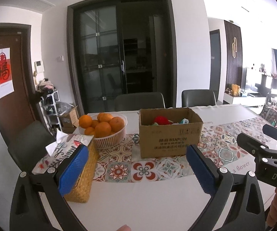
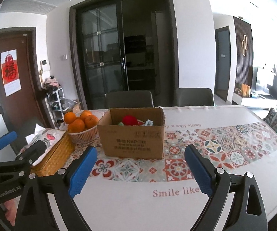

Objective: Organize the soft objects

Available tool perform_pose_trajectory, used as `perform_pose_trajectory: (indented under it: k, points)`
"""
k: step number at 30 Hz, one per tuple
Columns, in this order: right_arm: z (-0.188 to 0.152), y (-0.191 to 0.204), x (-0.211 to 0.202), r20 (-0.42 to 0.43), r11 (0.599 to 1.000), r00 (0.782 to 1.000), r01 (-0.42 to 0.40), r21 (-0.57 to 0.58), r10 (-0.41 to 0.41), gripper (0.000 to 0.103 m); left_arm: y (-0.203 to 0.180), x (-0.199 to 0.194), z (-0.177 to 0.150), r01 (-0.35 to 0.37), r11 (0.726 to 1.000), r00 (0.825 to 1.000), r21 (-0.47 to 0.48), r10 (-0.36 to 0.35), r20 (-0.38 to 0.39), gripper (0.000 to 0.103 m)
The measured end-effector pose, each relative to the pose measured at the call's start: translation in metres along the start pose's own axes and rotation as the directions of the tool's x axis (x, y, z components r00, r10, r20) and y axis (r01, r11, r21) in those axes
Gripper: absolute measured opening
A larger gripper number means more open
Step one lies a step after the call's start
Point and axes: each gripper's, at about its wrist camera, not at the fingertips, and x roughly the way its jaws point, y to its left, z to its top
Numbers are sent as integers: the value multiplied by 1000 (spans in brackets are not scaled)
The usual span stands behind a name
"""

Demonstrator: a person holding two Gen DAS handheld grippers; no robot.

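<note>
A: Brown cardboard, that is what sits mid-table: an open box (image 1: 170, 132) on a patterned cloth (image 1: 119, 170). Inside it I see a red woolly ball (image 1: 161, 120) and some pale, crumpled soft bits beside it, too small to name.

B: And the two grippers?

A: Both hang over the near edge of the table (image 2: 142, 207), aimed at the box, well short of it. The left gripper (image 1: 137, 168) has its blue pads spread wide, nothing between them. The right gripper (image 2: 140, 170) is likewise spread and empty.

B: Anything else close by?

A: To the left, a white basket of oranges (image 1: 109, 134), just beside the box, and nearer still a woven tissue holder (image 1: 84, 177) with a tissue sticking up.

B: How would the red ball handle?

A: Light and squashy, I judge. It should give under the pads and not slip, so a gentle squeeze across its middle would do. The box walls stand high around it, so coming in from above looks easiest. The box itself seems light and could slide if nudged.
</note>
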Motion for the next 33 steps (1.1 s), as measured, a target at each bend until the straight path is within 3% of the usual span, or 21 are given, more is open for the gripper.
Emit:
perform_pose_trajectory:
  k: [12, 33]
  points:
    - [-25, 1, -30, -4, 1000, 1000, -13, 3, 13, 94, -4, -35, -20, 4, 1000, 1000, 26, -5, 19, 103]
    - [-35, -5, -50, -3, 1000, 1000, -17, 7, 17, 94, -12, -48, -31, 16, 999, 999, 42, -17, 35, 103]
